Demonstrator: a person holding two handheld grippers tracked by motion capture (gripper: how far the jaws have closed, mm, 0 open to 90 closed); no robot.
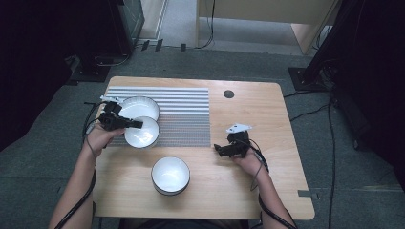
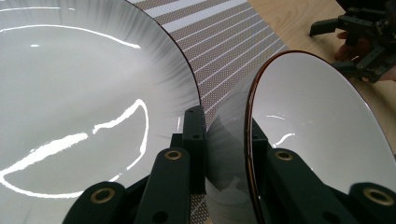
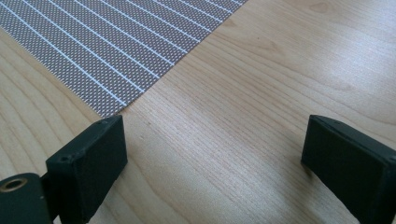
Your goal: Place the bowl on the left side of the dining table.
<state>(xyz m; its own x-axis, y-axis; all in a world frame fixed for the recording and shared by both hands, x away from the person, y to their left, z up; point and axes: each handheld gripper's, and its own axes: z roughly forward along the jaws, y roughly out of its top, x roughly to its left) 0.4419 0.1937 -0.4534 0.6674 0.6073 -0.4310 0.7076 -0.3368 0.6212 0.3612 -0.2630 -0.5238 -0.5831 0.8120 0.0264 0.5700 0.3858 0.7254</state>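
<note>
On the striped mat (image 1: 184, 114), a small bowl (image 2: 308, 140) is pinched by its rim alone in the closed left gripper (image 2: 224, 158), tilted beside the large plate (image 2: 84, 102), so slipping or a knock against it is judged possible, while the right gripper (image 3: 215, 154) is held wide open and empty.

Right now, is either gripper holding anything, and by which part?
The left gripper is shut on the small bowl, pinching its rim and wall beside the larger plate, one jaw inside and one outside. The right gripper is open over bare table, holding nothing.

Bare table (image 1: 267, 119) right of mat (image 1: 184, 119) (free passage); bowls (image 1: 141, 132) crowd left.
</note>
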